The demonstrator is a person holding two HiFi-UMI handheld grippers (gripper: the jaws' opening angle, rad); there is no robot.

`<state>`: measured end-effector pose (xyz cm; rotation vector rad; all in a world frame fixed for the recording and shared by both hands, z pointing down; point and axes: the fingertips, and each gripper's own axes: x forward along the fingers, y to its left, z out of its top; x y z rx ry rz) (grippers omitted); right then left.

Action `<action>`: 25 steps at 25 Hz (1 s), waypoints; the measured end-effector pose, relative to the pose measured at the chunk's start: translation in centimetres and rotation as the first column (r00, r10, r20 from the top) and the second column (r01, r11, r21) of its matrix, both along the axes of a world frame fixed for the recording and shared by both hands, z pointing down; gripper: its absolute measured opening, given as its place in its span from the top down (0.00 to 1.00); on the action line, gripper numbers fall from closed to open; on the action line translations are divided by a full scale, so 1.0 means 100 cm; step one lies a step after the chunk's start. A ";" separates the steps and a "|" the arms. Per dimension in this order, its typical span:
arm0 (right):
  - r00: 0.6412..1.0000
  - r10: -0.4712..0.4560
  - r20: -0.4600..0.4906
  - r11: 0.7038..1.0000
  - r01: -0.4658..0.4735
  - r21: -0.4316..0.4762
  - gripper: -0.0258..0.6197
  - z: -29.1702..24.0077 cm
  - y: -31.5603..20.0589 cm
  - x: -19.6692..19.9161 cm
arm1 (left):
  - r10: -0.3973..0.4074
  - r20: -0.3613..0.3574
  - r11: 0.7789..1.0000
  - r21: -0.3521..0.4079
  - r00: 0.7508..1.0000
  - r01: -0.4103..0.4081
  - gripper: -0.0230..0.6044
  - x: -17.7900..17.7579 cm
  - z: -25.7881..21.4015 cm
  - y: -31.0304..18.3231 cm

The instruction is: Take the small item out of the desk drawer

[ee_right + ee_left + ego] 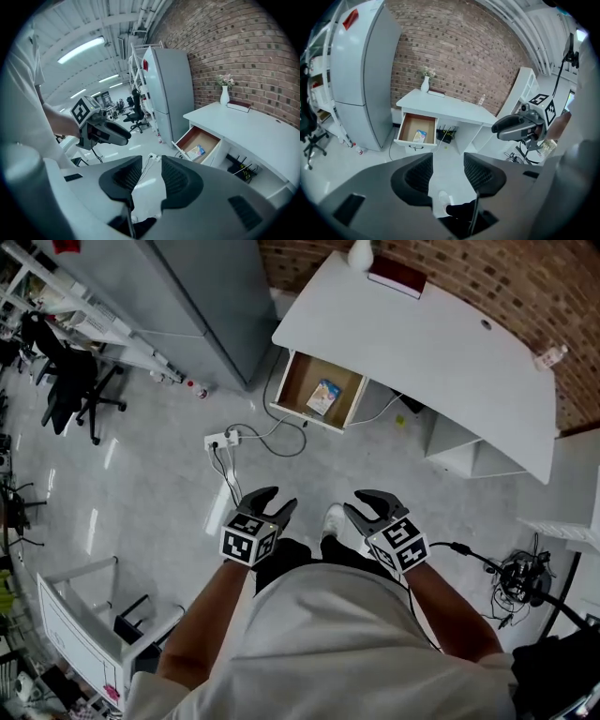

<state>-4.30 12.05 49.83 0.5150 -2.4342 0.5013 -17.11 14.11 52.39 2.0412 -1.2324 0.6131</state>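
Note:
A white desk (422, 343) stands against the brick wall with its wooden drawer (298, 379) pulled open. A small blue and yellow packet (324, 396) lies flat inside the drawer (412, 127), and it shows again as the packet (419, 136) and the packet (198, 151). My left gripper (275, 502) and right gripper (361, 505) are held close to the person's body, far short of the drawer. In the left gripper view the left gripper (447, 171) is open and empty. The right gripper (151, 176) is also open, with only floor between its jaws.
A tall grey cabinet (187, 296) stands left of the desk. A power strip (223, 439) with cables lies on the floor before the drawer. A vase (360, 253) and a red book (397, 277) sit on the desk. An office chair (70, 385) is at far left.

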 end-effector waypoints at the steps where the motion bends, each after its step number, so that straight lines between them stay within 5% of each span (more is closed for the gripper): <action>1: 1.000 0.013 -0.002 1.000 -0.013 0.001 0.73 0.003 -0.015 0.004 | -0.001 0.009 1.000 0.001 1.000 0.001 0.64 0.001 0.004 -0.020; 10: 0.978 0.205 -0.038 0.976 -0.207 -0.062 0.70 0.026 -0.114 0.026 | 0.101 0.029 0.989 -0.112 0.994 -0.097 0.56 0.010 0.061 -0.153; 20: 0.904 0.391 -0.173 0.880 -0.422 -0.220 0.75 0.088 -0.207 0.012 | 0.277 0.127 0.943 -0.226 0.953 -0.244 0.50 0.004 0.165 -0.300; 25: 0.883 0.426 -0.199 0.847 -0.466 -0.254 0.75 0.118 -0.238 -0.004 | 0.282 0.152 0.931 -0.284 0.947 -0.232 0.46 -0.002 0.234 -0.369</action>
